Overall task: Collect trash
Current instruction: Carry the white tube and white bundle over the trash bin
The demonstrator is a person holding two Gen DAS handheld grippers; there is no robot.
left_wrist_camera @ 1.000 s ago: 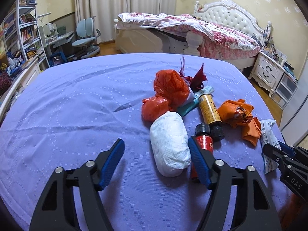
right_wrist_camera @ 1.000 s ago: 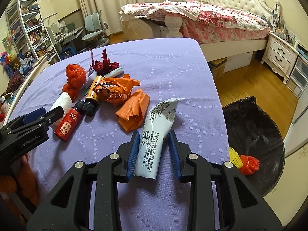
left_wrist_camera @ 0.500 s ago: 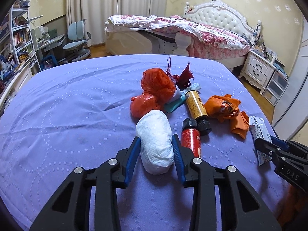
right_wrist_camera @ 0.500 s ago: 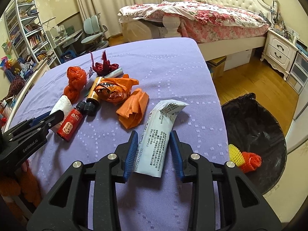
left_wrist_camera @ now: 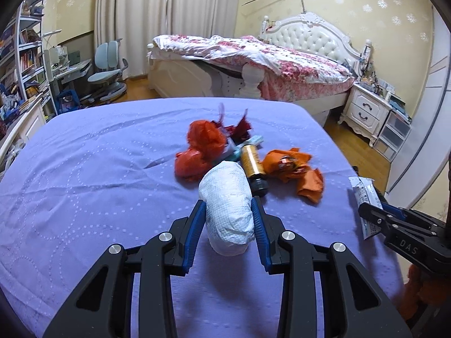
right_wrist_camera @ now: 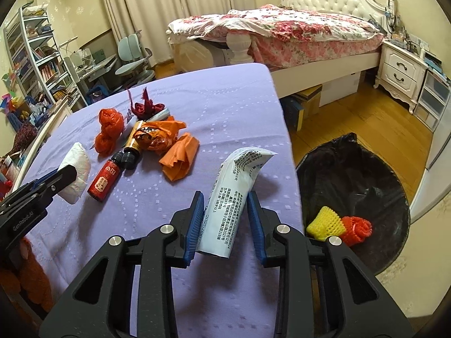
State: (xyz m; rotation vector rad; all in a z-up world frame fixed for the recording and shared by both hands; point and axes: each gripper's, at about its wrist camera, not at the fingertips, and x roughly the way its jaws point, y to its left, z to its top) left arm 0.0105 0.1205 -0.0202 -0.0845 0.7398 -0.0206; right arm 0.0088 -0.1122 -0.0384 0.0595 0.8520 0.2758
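My left gripper (left_wrist_camera: 229, 206) is shut on a white paper wad (left_wrist_camera: 227, 205), lifted above the purple table (left_wrist_camera: 84, 174); the wad also shows in the right wrist view (right_wrist_camera: 76, 171). My right gripper (right_wrist_camera: 225, 205) is shut on a white printed packet (right_wrist_camera: 235, 197), raised off the cloth; the packet shows at the right of the left wrist view (left_wrist_camera: 365, 202). On the table lie red bags (right_wrist_camera: 108, 132), orange bags (right_wrist_camera: 169, 143), a red bottle (right_wrist_camera: 104, 180), an amber bottle (left_wrist_camera: 252, 163) and a dark red scrap (right_wrist_camera: 146, 105).
A black-lined trash bin (right_wrist_camera: 352, 197) stands on the floor right of the table, holding a yellow foam net (right_wrist_camera: 325, 222) and a red one (right_wrist_camera: 356, 229). A bed (right_wrist_camera: 282, 33) and nightstand (right_wrist_camera: 400, 70) are behind; shelves (right_wrist_camera: 31, 64) and a desk stand at the left.
My left gripper closed on the white paper wad and lifted it. My right gripper lifted the printed packet off the table and tilted it up.
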